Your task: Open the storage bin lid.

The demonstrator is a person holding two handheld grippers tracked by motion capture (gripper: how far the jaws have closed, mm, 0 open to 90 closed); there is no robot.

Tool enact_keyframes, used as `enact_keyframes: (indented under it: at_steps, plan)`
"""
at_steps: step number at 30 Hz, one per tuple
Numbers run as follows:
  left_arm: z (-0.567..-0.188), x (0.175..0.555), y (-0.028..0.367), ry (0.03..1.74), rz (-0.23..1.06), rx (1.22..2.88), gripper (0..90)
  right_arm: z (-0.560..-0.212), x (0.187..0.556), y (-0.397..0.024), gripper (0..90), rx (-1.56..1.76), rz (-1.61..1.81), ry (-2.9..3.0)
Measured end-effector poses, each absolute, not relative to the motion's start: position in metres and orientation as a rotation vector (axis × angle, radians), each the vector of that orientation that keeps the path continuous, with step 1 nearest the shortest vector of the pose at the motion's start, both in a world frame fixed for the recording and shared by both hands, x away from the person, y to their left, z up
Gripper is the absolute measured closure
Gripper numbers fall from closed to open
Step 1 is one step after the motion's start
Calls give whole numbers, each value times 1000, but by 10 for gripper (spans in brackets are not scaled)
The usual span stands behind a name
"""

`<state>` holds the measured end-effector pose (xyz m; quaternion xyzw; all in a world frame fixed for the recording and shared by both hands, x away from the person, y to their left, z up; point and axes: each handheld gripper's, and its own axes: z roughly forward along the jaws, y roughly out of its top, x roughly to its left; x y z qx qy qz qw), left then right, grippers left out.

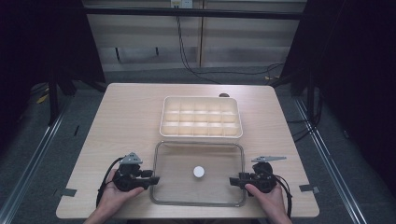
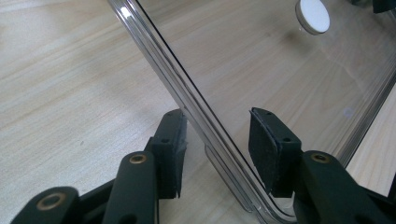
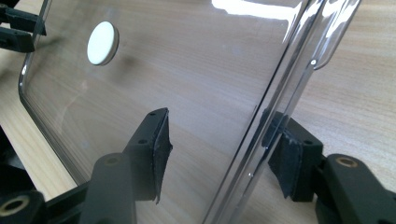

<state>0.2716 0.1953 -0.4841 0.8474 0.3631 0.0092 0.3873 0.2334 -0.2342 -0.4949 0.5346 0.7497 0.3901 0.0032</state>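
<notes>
A clear rectangular lid (image 1: 175, 161) lies flat on the table near the front edge, with a white round knob (image 1: 199, 171) at its middle. My left gripper (image 1: 155, 180) is open at the lid's left side. In the left gripper view the lid's rim (image 2: 187, 93) runs between the jaws of the left gripper (image 2: 217, 121), with a gap on each side. My right gripper (image 1: 232, 181) is open at the lid's right side. The rim (image 3: 275, 93) likewise passes between the spread jaws of the right gripper (image 3: 217, 121). The knob (image 2: 313, 16) (image 3: 102, 43) lies farther off.
A cream box (image 1: 201, 98) divided into several compartments stands just behind the lid, at the table's middle. A small dark object (image 1: 224, 95) sits behind the box. Bare wood lies to the left and right of both. Cables run along the floor beyond the table.
</notes>
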Motion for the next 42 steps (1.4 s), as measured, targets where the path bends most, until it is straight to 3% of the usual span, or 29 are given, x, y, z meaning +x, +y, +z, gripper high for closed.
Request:
enact_keyframes:
  at_steps: [13, 24, 33, 42]
  plan:
    - [-486, 274, 194, 933, 1, 2171, 549, -494, 235, -235, 434, 1665, 1176, 2323]
    - [-488, 274, 189, 940, -1, 2211, 465, -495, 235, -240, 444, 1687, 1171, 2281]
    - [-480, 274, 194, 924, 48, 2135, 456, -487, 234, -252, 419, 1696, 1250, 2179]
    - [-463, 281, 200, 889, 113, 2098, 353, -473, 227, -250, 363, 1541, 1326, 2174]
